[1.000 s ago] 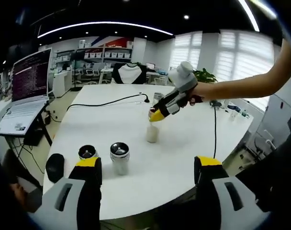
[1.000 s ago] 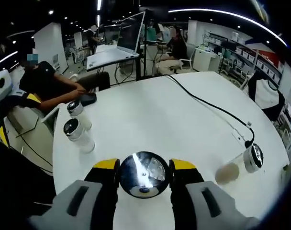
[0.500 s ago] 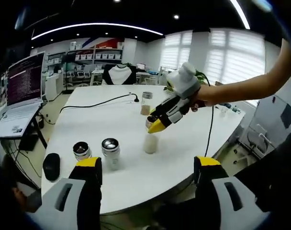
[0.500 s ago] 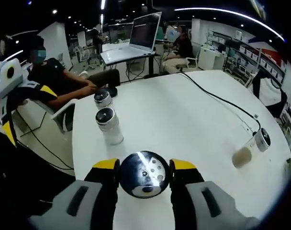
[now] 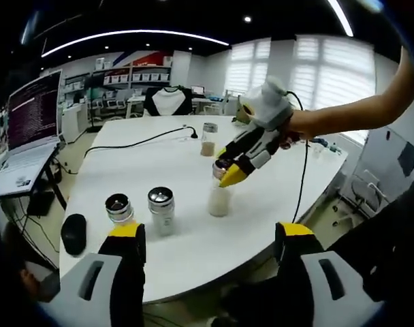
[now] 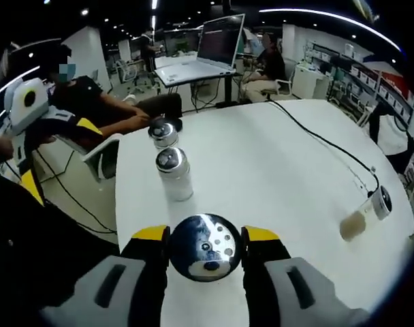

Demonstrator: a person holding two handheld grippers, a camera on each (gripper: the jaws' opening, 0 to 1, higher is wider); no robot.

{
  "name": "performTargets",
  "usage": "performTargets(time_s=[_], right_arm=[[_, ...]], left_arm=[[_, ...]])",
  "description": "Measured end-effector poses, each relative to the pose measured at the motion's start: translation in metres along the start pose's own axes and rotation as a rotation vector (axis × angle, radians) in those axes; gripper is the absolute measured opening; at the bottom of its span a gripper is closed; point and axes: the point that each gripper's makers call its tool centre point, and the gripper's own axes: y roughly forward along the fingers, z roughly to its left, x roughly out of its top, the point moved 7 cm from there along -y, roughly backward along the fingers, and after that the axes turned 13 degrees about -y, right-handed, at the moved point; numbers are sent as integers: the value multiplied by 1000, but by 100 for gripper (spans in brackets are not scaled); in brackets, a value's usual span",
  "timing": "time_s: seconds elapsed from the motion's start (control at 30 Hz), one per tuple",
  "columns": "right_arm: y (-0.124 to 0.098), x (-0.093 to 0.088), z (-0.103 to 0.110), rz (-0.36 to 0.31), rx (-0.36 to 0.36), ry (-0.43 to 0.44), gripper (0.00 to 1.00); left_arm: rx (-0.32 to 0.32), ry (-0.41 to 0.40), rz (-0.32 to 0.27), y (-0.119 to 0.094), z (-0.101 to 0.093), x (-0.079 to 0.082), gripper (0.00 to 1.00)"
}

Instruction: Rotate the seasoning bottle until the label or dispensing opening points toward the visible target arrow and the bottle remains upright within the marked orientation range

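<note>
Frame centre: right gripper [image 5: 229, 178] fingers clenched on the upright seasoning bottle [image 5: 219, 196]'s cap from above; left gripper [image 5: 210, 245] released, well apart.

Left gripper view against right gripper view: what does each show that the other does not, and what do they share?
Left gripper view: the right gripper from outside, closed on the bottle, whose white filling shows. Right gripper view: that bottle's perforated lid from above, and a seated person. Shared: the white table, two silver-capped bottles, a black cable.
</note>
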Motion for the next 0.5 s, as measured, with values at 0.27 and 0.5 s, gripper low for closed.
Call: performTargets(time_s=[0.27, 0.5], right_arm=[[3, 1, 3, 84, 85, -228, 40], [7, 7, 8, 56, 215, -394, 40]], left_arm=[[-24, 19, 0, 19, 2, 4, 77], [-82, 81, 40, 43, -11, -2, 77]])
